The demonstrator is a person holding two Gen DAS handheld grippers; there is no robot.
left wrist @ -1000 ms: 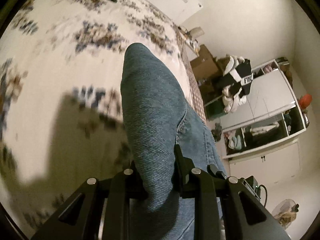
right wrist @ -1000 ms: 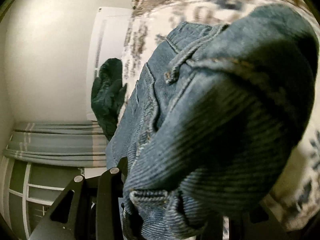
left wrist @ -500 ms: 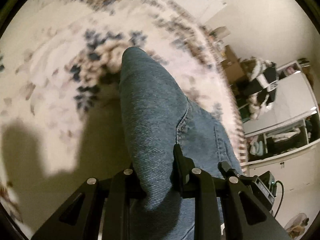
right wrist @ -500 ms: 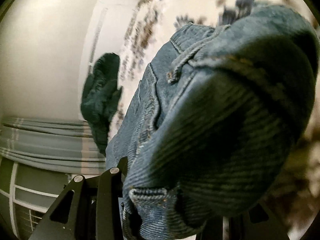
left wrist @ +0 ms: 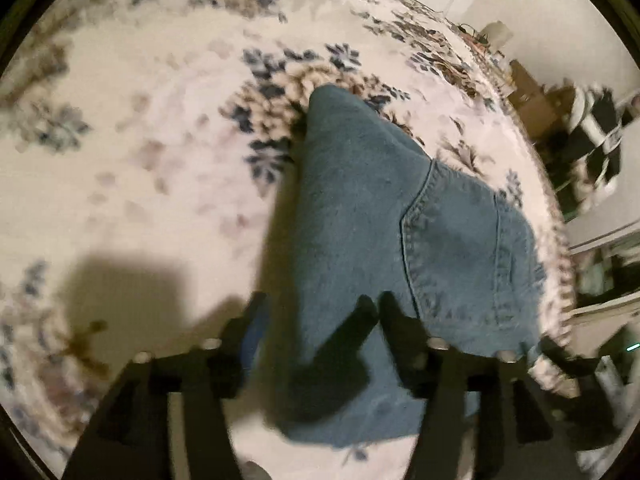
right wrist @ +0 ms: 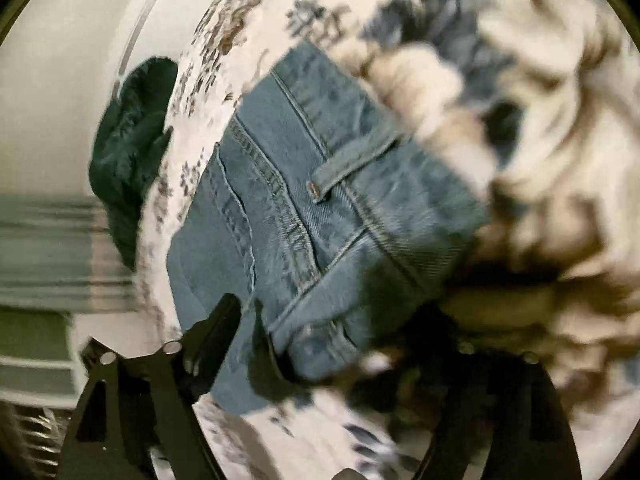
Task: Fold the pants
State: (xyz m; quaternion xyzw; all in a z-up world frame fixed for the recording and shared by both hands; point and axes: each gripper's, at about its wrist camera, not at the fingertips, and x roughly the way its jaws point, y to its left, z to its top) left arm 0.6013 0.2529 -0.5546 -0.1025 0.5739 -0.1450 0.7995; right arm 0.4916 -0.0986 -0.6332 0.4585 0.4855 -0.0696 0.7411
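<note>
The jeans (left wrist: pixel 392 240) lie flat on the floral bed (left wrist: pixel 160 140), a folded block of stiff, twilled denim, seams and a belt loop showing. Left claw (left wrist: pixel 316 316) stands spread, the denim directly ahead and running away from it lengthwise toward the bed's far edge. Right claw (right wrist: pixel 348 320) also looks spread, the waistband corner just ahead, though blur hides its right finger. Both sit equally close, so either could pinch the near edge for the next fold.

blue denim pants (left wrist: pixel 360 216) with paler stitched seams | white bedspread (left wrist: pixel 160 120) printed with navy and brown floral sprays | dark green fuzzy garment (right wrist: pixel 128 152) | grey-green striped curtain (right wrist: pixel 44 248) | black claws (left wrist: pixel 320 320)
</note>
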